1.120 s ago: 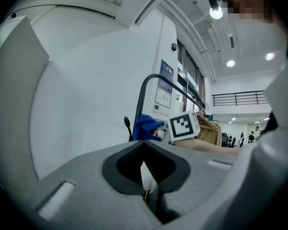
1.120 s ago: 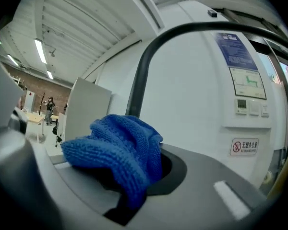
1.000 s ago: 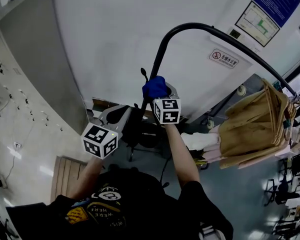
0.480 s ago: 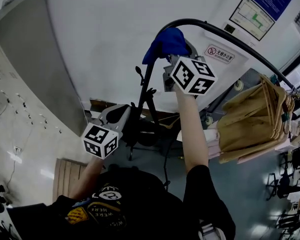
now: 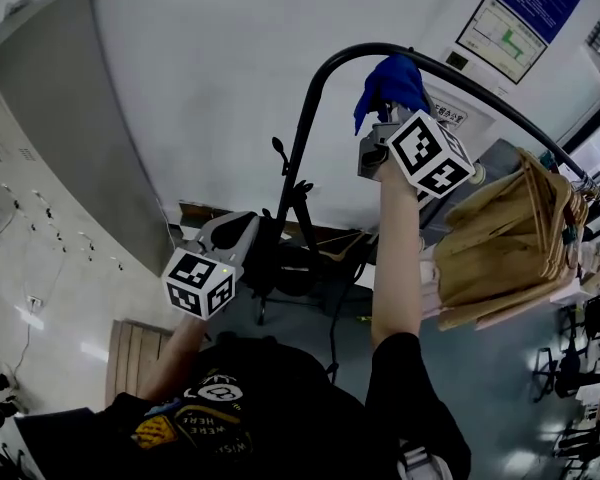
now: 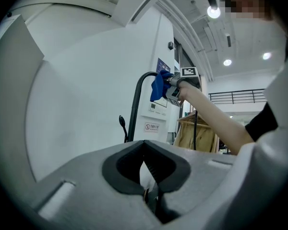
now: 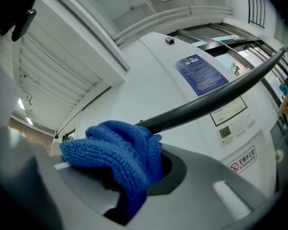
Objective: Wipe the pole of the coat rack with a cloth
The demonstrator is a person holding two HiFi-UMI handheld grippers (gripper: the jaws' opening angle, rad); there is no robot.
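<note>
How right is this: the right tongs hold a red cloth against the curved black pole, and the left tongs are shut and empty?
One thing is wrong: the cloth is blue, not red, as the right gripper view shows. The right tongs do hold it against the curved black pole, and the left tongs are shut and empty.

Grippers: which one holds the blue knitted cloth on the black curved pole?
The right gripper: its jaws are shut on the blue knitted cloth, against the black curved pole. The left gripper is empty, held low.
</note>
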